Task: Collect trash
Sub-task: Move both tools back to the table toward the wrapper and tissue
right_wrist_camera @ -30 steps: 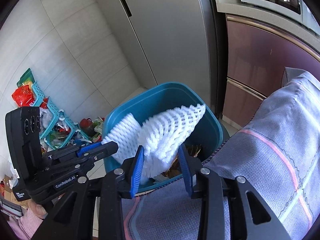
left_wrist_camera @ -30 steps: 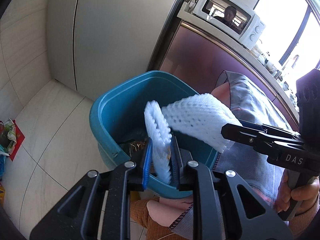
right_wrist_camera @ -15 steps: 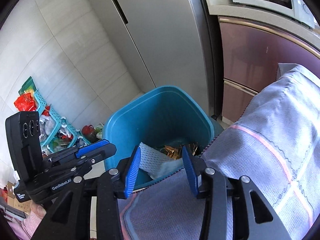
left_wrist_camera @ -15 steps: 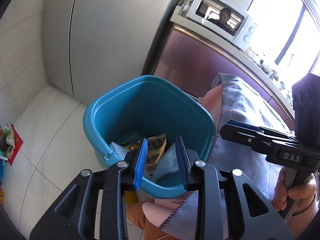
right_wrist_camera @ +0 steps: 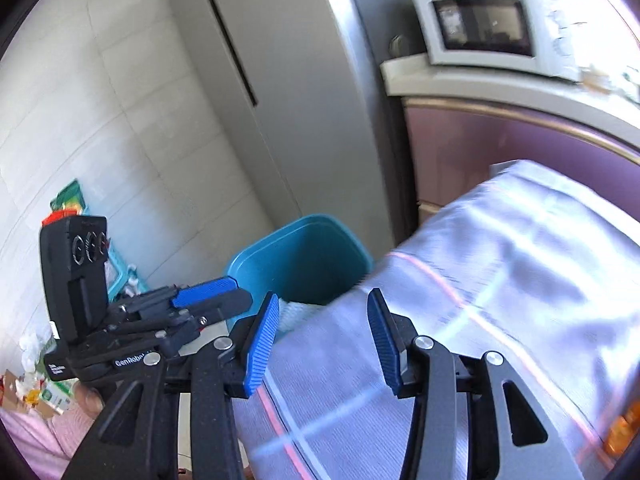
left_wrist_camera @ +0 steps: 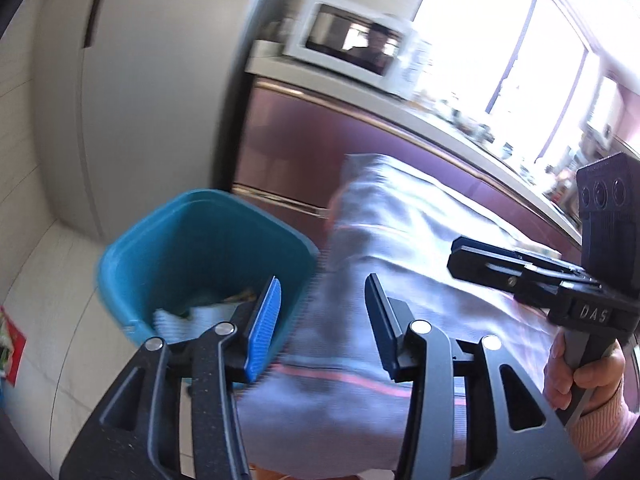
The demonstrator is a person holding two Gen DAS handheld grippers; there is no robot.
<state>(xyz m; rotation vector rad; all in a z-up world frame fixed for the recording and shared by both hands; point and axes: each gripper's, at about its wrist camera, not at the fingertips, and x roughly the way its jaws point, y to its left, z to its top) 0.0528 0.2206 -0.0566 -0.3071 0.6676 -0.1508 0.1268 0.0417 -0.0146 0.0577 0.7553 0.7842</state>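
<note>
Teal bin (left_wrist_camera: 192, 240) upright on floor beside cloth-covered table; white foam net (left_wrist_camera: 172, 322) lies inside.

- Ahead of me: tall grey refrigerator (right_wrist_camera: 256, 80), dark vertical seam between its doors.
- Right of it: maroon cabinet fronts (left_wrist_camera: 304, 152) with gold trim under a pale countertop (right_wrist_camera: 500, 88).
- White microwave (right_wrist_camera: 488, 28) sits on that countertop, at the refrigerator end.
- Window (left_wrist_camera: 500, 32) behind the counter, strong daylight, overexposed.
- Wall (right_wrist_camera: 100, 100) left of the refrigerator: large pale tiles.
- Floor (left_wrist_camera: 44, 280): pale tiles.
- Table near me carries a grey cloth (right_wrist_camera: 500, 280) with pink and pale stripes.
</note>
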